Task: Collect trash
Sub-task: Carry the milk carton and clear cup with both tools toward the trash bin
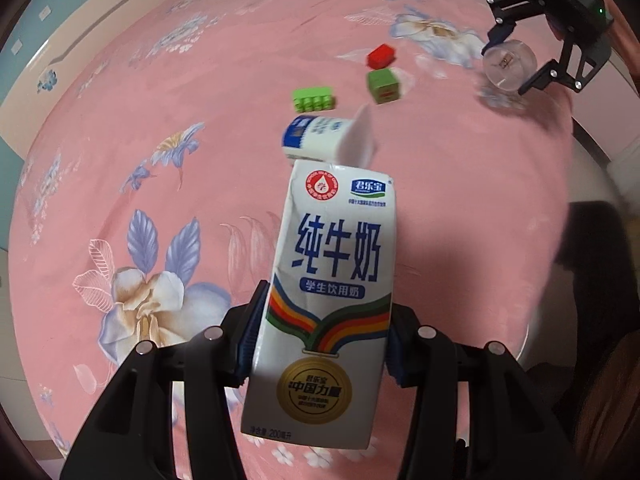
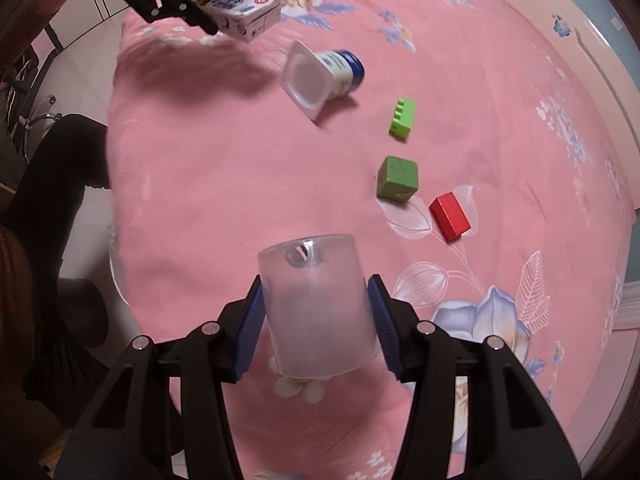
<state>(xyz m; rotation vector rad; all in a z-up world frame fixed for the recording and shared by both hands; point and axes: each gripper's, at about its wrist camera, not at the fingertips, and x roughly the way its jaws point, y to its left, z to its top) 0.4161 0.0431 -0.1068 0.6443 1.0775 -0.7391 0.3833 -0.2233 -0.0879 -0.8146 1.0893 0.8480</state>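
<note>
My left gripper point(image 1: 318, 344) is shut on a white milk carton point(image 1: 328, 292) with blue lettering, held above the pink bed; it also shows in the right wrist view point(image 2: 240, 10) at the top left. My right gripper point(image 2: 316, 320) is shut on a clear plastic cup point(image 2: 316, 304); the cup also shows in the left wrist view point(image 1: 508, 64) at the top right. A white and blue yogurt cup point(image 1: 328, 140) lies on its side on the bed point(image 2: 324, 76), held by neither gripper.
A green studded brick point(image 2: 402, 118), a green cube point(image 2: 398, 178) and a red block point(image 2: 450, 216) lie on the pink flowered bedspread point(image 2: 220, 184). The bed's edge runs down the left of the right wrist view, with dark legs and floor beyond.
</note>
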